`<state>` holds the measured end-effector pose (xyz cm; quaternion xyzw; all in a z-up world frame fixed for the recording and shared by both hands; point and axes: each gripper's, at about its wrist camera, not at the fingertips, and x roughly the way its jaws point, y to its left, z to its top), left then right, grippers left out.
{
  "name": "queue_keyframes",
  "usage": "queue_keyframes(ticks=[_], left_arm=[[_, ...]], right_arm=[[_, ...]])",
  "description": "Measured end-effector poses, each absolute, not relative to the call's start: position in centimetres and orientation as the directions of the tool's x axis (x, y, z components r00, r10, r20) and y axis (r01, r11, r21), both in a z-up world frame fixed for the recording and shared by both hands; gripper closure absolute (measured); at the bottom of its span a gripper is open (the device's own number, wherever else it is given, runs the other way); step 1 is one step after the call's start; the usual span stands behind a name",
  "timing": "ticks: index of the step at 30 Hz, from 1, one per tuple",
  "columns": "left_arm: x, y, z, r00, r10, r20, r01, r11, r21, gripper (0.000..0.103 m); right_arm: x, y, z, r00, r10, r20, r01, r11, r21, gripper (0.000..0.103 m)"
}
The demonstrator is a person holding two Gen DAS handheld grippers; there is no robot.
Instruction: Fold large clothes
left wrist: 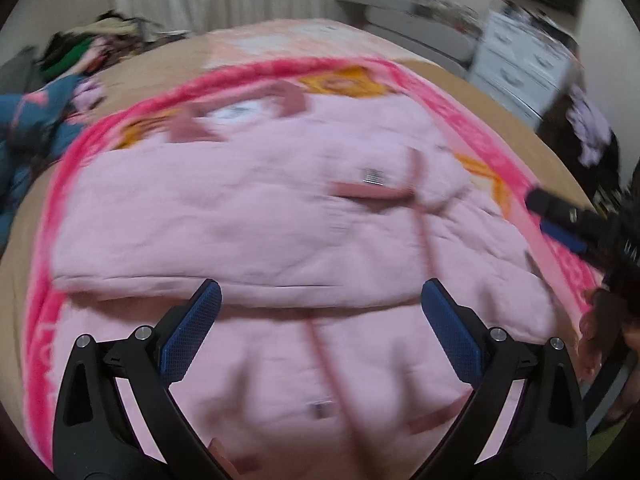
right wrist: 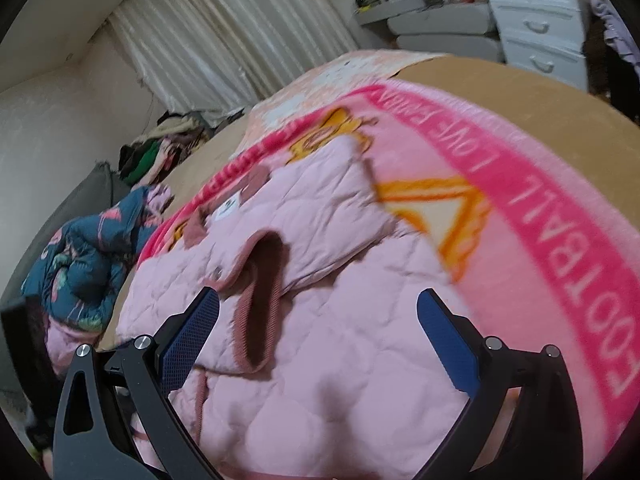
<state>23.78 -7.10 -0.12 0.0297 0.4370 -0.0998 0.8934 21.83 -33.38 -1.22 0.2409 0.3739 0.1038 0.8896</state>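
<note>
The pale pink quilted jacket at frame centre is partly folded; further folds remain. Left gripper and right gripper are spread wide, empty.

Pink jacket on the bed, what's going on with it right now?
A person with a claw in each hand is folding the pink quilted jacket, which lies on a pink blanket on the bed. One sleeve is already laid across the body. The left claw and the right claw both hover over the jacket with jaws wide open, gripping nothing. A blue patterned garment waits in a heap beside it.
</note>
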Motion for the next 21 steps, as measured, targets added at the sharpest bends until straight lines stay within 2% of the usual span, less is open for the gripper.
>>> queue_keyframes(ticks=[4, 11, 13, 14, 16, 17, 18, 19, 21], left_arm=[[24.1, -1.4, 1.1, 0.638, -0.048, -0.768, 0.058, 0.998, -0.014, 0.009], [23.9, 6.7, 2.5, 0.673, 0.006, -0.740, -0.115, 0.989, -0.097, 0.009], [23.8, 8.2, 2.6, 0.678, 0.016, -0.735, -0.145, 0.983, -0.113, 0.009], [23.6, 8.8, 2.6, 0.680, 0.019, -0.733, -0.157, 0.980, -0.120, 0.009], [23.4, 9.9, 2.3, 0.682, 0.021, -0.732, -0.180, 0.974, -0.139, 0.009], [23.3, 10.0, 2.1, 0.681, 0.023, -0.732, -0.186, 0.972, -0.143, 0.009], [23.3, 10.4, 1.8, 0.680, 0.023, -0.733, -0.193, 0.970, -0.149, 0.009], [23.3, 10.6, 1.6, 0.677, 0.022, -0.735, -0.198, 0.968, -0.154, 0.009], [23.3, 11.0, 1.2, 0.674, 0.015, -0.738, -0.205, 0.964, -0.167, 0.009]], right_arm=[[23.5, -29.3, -2.8, 0.619, 0.438, -0.652, -0.055, 0.852, 0.520, 0.004], [26.1, -26.0, -5.7, 0.554, 0.499, -0.667, -0.027, 0.811, 0.585, 0.006], [26.5, -25.4, -6.4, 0.545, 0.487, -0.682, -0.020, 0.821, 0.570, 0.022], [26.5, -25.2, -6.5, 0.552, 0.475, -0.685, -0.026, 0.831, 0.555, 0.026], [26.4, -25.1, -6.7, 0.546, 0.501, -0.671, -0.056, 0.821, 0.568, 0.059], [26.3, -25.0, -6.7, 0.547, 0.507, -0.666, -0.062, 0.818, 0.571, 0.062], [26.2, -24.8, -6.6, 0.551, 0.514, -0.658, -0.082, 0.817, 0.570, 0.076], [26.1, -24.6, -6.3, 0.556, 0.513, -0.654, -0.099, 0.822, 0.561, 0.083], [25.8, -23.8, -5.1, 0.577, 0.479, -0.661, -0.145, 0.857, 0.494, 0.090]])
